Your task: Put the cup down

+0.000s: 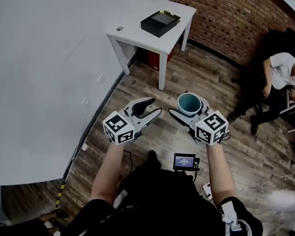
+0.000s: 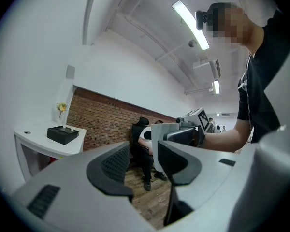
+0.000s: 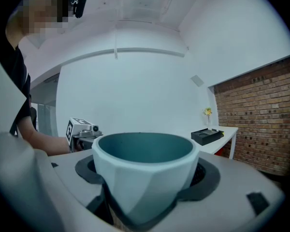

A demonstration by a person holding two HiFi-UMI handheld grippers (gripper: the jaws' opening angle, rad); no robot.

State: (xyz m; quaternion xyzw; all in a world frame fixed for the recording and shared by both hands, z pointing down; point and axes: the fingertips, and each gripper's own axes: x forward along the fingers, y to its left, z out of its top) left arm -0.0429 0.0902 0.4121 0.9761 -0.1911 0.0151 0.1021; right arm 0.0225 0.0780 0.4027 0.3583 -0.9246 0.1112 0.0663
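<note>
Count: one pale faceted cup with a teal inside [image 1: 189, 103], two handheld grippers. The right gripper [image 1: 191, 111] has its jaws spread wide and clamped on the cup's two sides. The cup sits upright, mouth up, in the air above the wooden plank floor [image 1: 152, 77]. The left gripper [image 1: 151, 107], at 9 o'clock from the cup, has its jaws apart with nothing between them.

One white table [image 1: 137, 33] stands at 12 o'clock and bears one black tray [image 1: 160, 23]. One seated person [image 1: 278, 77] is at 2 o'clock, by the red brick wall [image 1: 226, 14]. Open floor lies between cup and table.
</note>
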